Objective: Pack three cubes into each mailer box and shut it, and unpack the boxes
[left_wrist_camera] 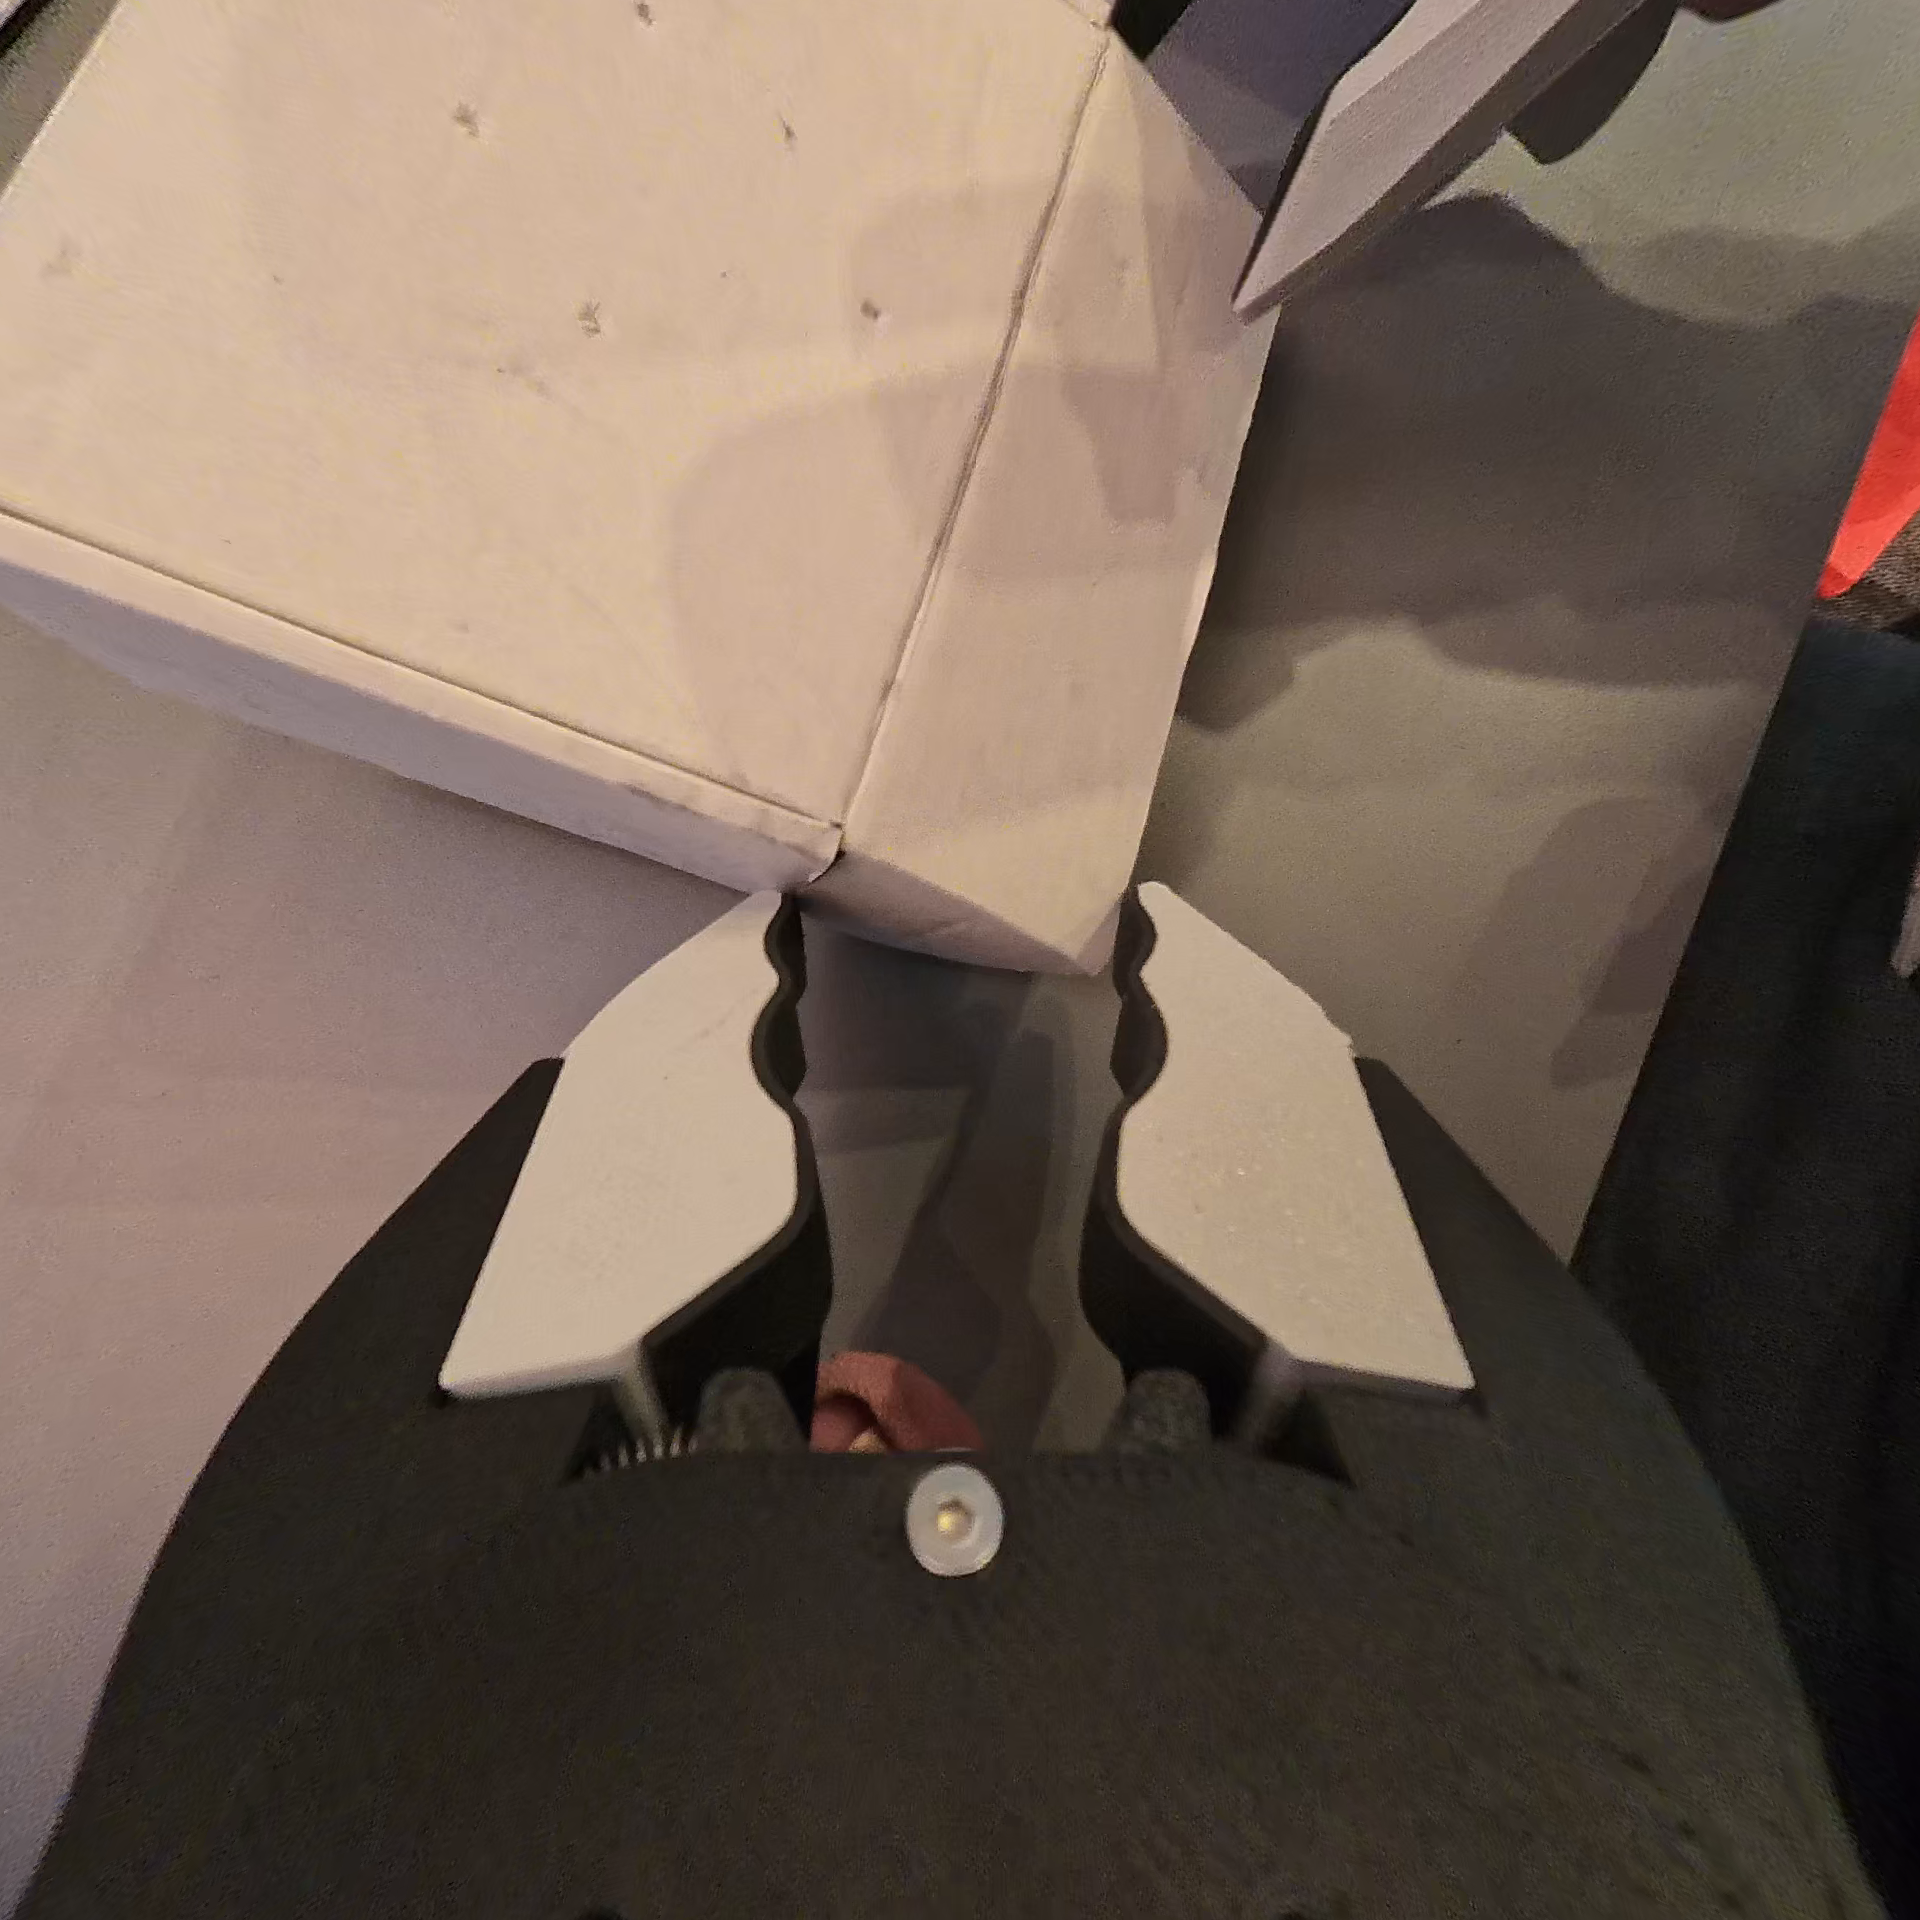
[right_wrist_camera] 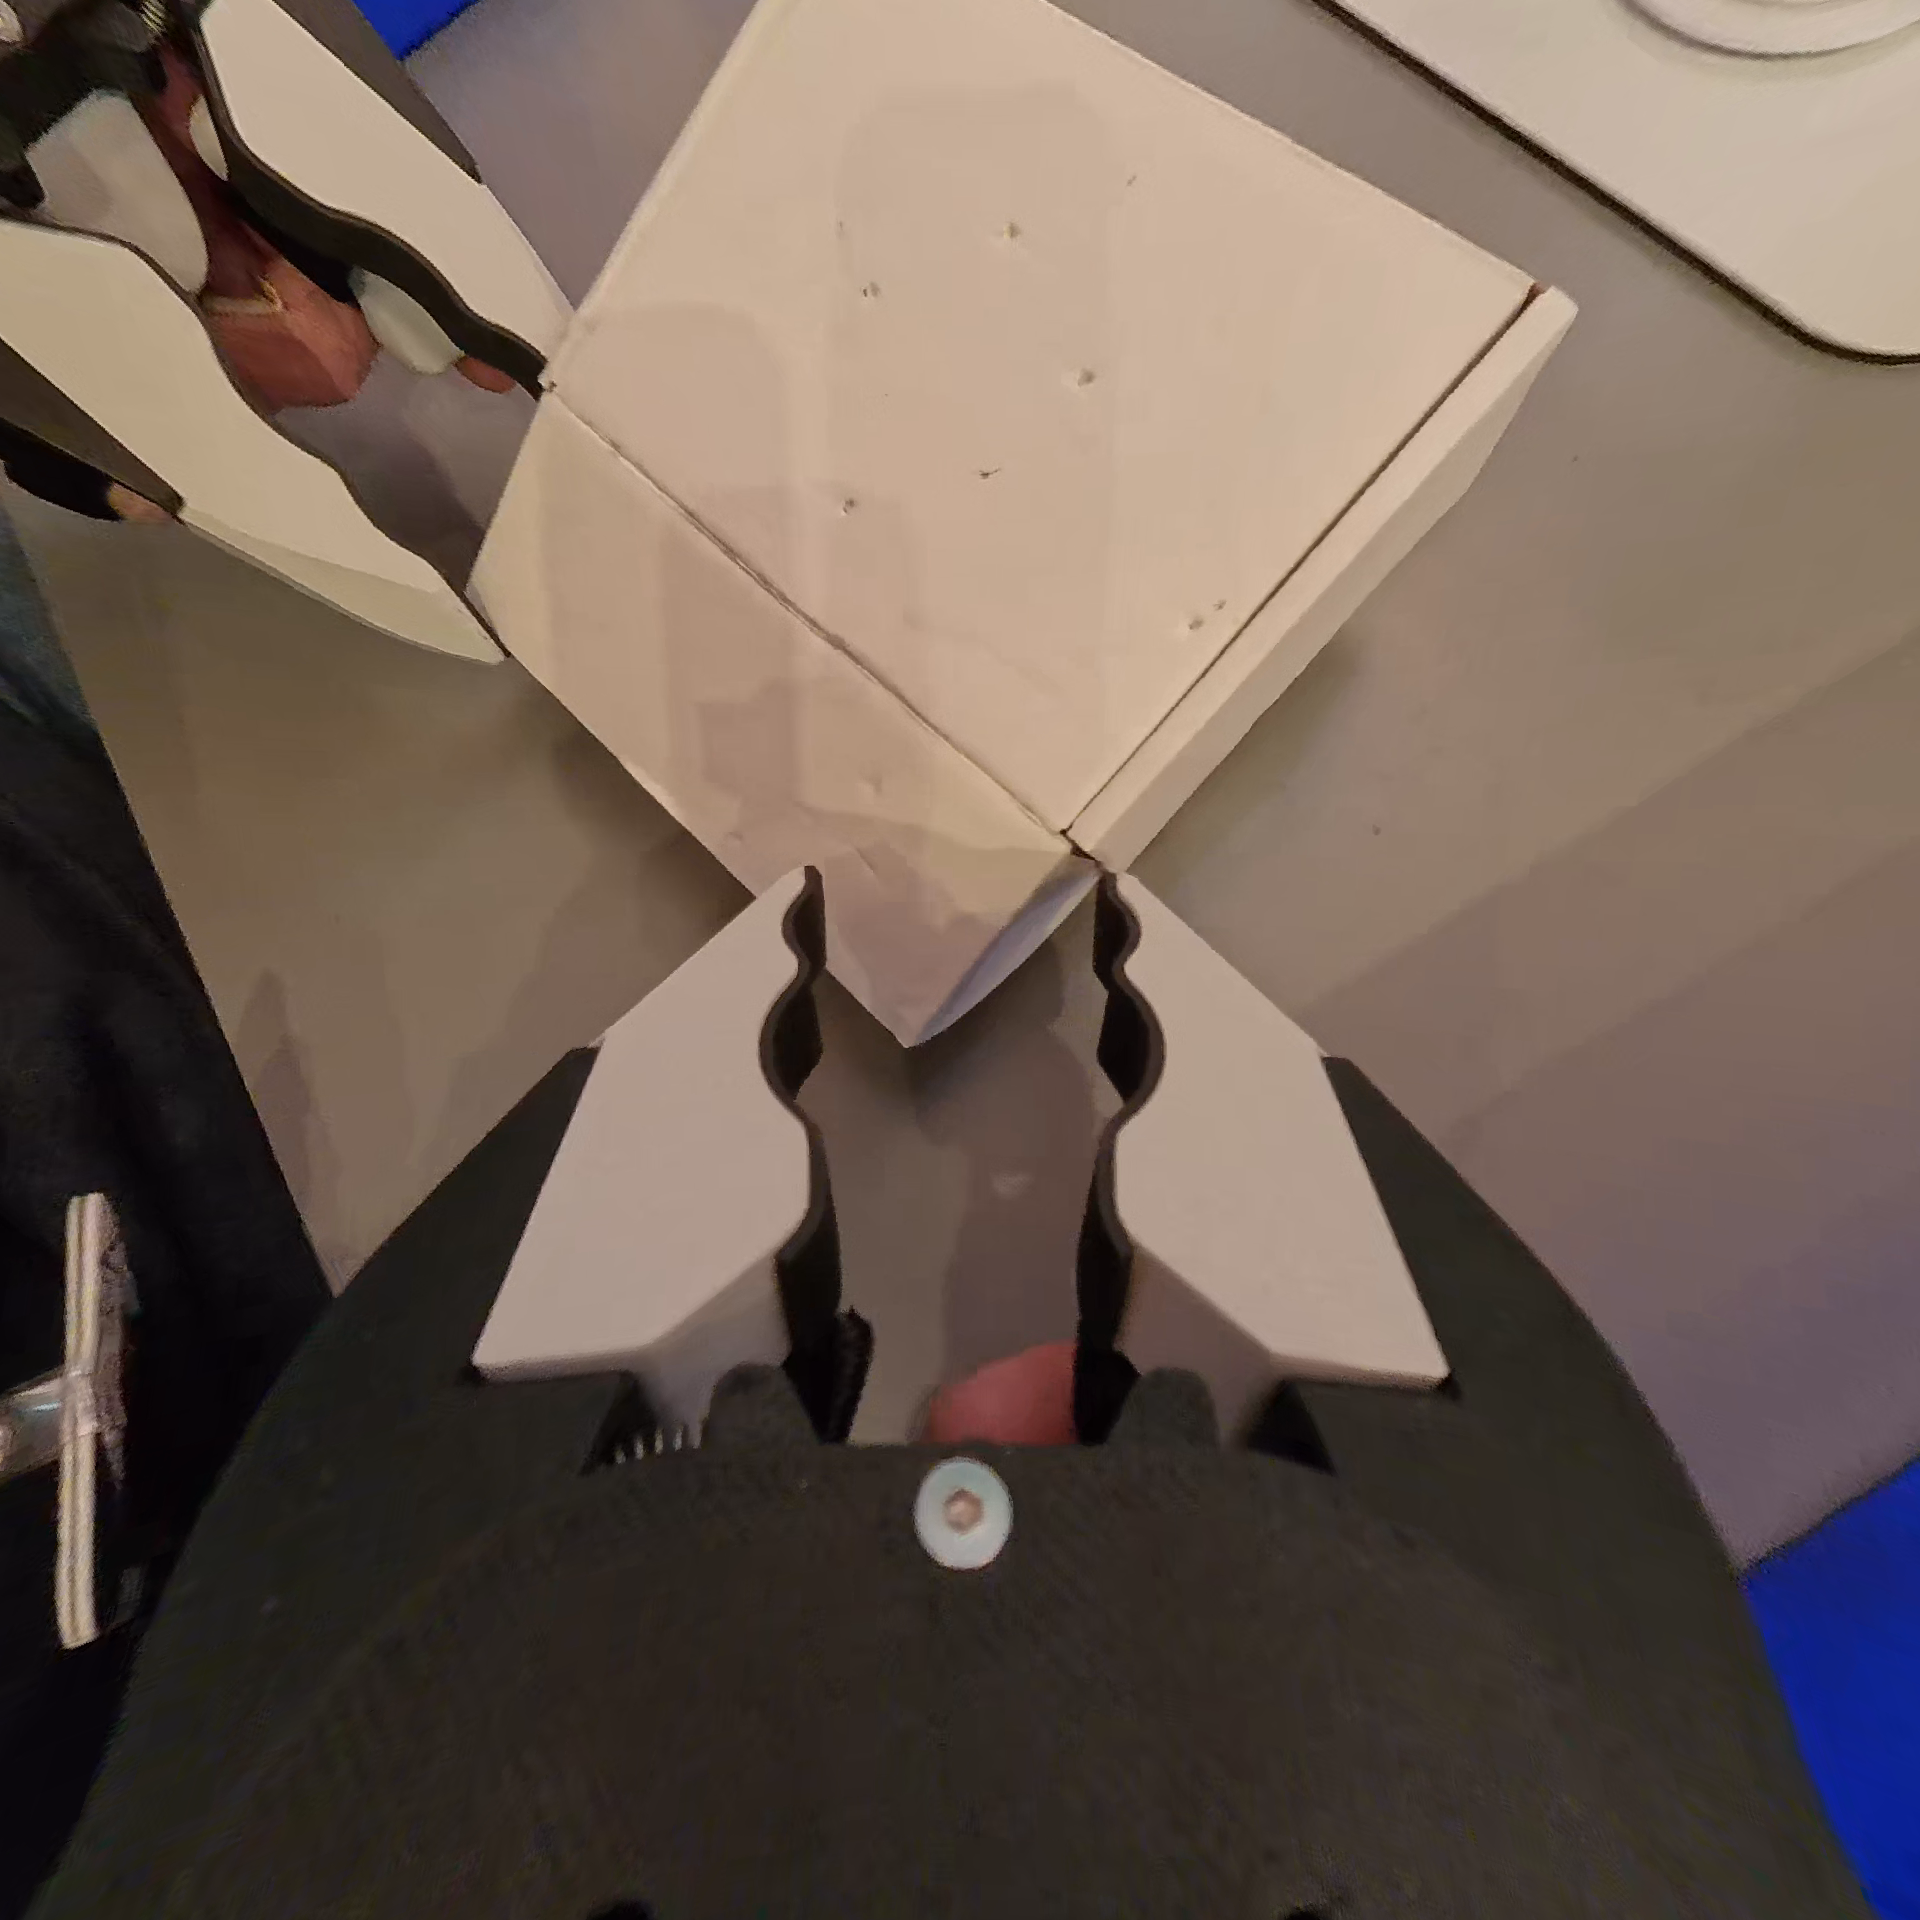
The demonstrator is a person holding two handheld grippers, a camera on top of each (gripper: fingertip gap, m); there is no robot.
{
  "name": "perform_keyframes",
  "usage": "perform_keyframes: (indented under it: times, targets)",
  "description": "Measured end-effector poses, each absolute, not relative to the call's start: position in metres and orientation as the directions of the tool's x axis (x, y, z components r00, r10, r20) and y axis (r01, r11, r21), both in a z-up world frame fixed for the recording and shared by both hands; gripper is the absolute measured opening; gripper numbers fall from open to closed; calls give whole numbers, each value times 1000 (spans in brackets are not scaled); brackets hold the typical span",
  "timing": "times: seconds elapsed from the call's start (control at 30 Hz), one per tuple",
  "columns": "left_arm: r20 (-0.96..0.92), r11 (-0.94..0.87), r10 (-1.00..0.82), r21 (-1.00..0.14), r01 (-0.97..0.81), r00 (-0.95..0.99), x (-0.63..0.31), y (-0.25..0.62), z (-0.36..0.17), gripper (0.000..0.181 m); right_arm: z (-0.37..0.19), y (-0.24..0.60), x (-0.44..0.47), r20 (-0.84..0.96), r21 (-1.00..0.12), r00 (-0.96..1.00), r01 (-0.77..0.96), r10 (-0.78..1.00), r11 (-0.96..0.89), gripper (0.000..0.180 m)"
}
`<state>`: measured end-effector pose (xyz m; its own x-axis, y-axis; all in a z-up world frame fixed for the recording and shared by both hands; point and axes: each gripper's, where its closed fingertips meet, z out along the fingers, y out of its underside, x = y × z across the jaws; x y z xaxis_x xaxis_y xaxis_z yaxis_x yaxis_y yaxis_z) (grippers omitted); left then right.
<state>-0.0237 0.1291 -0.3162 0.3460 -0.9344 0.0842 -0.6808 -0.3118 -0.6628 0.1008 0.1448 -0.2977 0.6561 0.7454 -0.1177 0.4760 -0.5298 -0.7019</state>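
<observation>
A closed white mailer box (left_wrist_camera: 540, 395) lies on the grey table (left_wrist_camera: 1455, 623); its lid has several small dents. My left gripper (left_wrist_camera: 961, 930) is open, and the box's near corner sits between its fingertips. In the right wrist view the same box (right_wrist_camera: 1039, 416) fills the middle. My right gripper (right_wrist_camera: 956, 899) is open, with another corner of the box between its fingertips. The left gripper (right_wrist_camera: 514, 509) shows there at the top left, open at the box's left corner. A finger of the right gripper (left_wrist_camera: 1351, 177) shows at the top of the left wrist view. No cubes are in view.
A white tray with a dark rim (right_wrist_camera: 1714, 187) lies at the back right. A blue surface (right_wrist_camera: 1849, 1579) shows past the table's edge at the lower right. A person's dark clothing (right_wrist_camera: 125, 987) is close on the left. An orange thing (left_wrist_camera: 1881, 488) is at the right edge.
</observation>
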Motion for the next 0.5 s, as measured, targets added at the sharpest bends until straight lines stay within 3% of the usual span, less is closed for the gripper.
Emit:
perform_keyframes:
  times: [0.3, 0.5]
  targets:
    - [67, -280, -946, -663, -695, 317, -24, 136, -312, 57, -299, 159, 98, -46, -719, 622, 523, 782, -458, 70]
    - [39, -252, -954, -646, -721, 298, -25, 145, -313, 56, -303, 167, 94, -71, -700, 600, 539, 797, -468, 68]
